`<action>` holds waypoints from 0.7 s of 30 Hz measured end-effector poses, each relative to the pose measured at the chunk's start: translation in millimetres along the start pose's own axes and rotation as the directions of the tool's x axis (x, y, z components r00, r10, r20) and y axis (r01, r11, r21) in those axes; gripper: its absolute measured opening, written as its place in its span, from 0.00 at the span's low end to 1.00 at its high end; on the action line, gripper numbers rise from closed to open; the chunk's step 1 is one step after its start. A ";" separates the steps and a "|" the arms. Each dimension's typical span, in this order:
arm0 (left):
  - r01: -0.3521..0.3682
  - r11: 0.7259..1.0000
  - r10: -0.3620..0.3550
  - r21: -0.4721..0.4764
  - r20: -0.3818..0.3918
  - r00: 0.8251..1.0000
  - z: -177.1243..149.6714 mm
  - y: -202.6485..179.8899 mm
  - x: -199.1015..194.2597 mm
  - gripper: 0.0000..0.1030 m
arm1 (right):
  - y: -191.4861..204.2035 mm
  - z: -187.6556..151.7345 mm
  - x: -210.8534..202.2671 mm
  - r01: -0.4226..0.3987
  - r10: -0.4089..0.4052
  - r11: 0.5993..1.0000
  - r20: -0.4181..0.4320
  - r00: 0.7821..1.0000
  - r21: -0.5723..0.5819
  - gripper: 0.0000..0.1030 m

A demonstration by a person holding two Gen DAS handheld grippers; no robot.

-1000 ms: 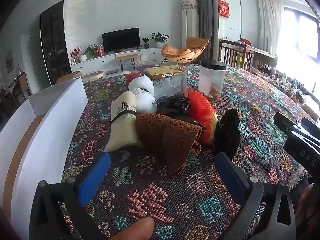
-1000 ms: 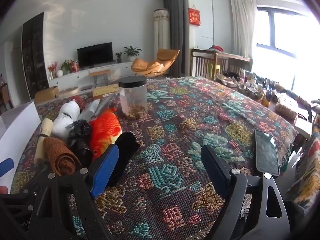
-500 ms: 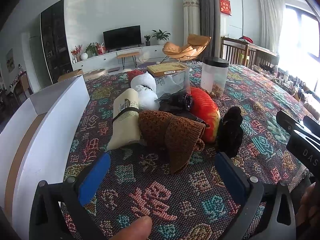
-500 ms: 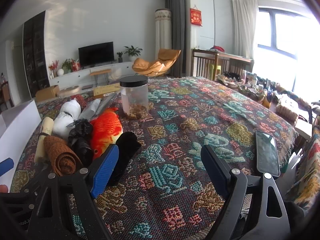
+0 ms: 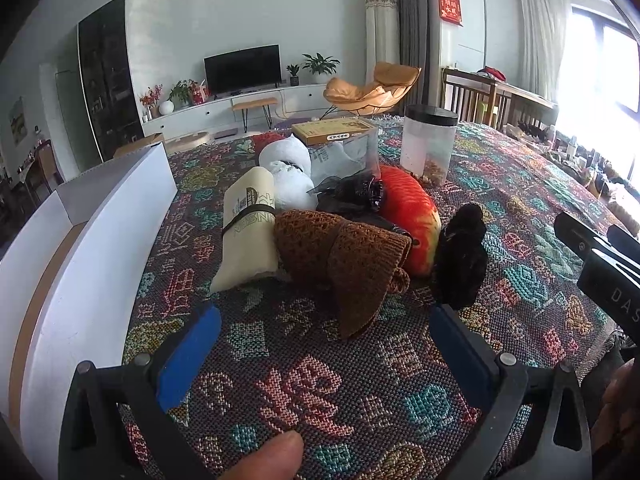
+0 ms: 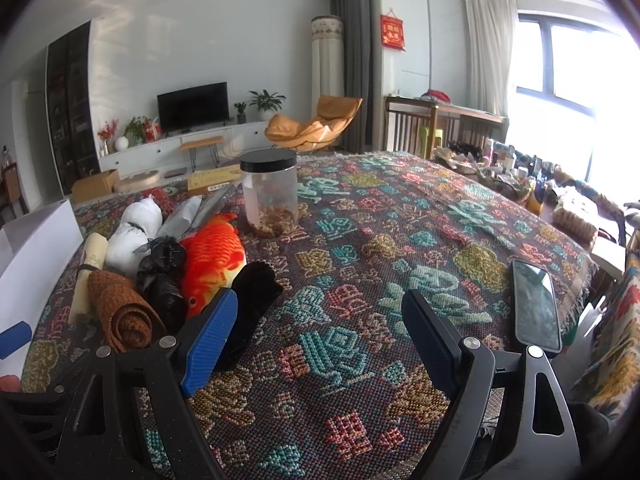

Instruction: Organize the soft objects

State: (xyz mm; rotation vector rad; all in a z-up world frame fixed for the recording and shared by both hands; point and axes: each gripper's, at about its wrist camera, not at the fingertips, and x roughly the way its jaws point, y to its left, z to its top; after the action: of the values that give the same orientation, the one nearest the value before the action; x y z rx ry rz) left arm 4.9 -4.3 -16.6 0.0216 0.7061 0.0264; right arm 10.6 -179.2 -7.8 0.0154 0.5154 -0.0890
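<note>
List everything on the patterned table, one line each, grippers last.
Rolled knitted cloth: one, brown, front of pile.
Cream fabric bundle: one, left of the brown roll.
White stuffed bag: one, behind the bundle.
Plush fish: one, orange-red, right of the brown roll.
Fuzzy black item: one, right end.
Crumpled black bag: one, mid-pile.
Clear plastic jar: one, black lid, behind the fish.
Smartphone: one, dark, right edge.
White box: one, left.
Left gripper: open, empty.
Right gripper: open, empty.
</note>
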 end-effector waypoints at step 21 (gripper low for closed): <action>-0.001 1.000 0.001 0.010 -0.028 1.000 -4.2 -1.6 3.5 1.00 | 0.4 -1.0 1.3 -0.003 0.003 1.000 -0.003 1.000 0.005 0.84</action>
State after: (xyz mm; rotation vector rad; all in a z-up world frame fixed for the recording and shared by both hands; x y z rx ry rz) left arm 4.9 -5.8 -22.1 0.0317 0.7347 0.0242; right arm 11.3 -178.8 -9.3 0.0216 0.5183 -0.0870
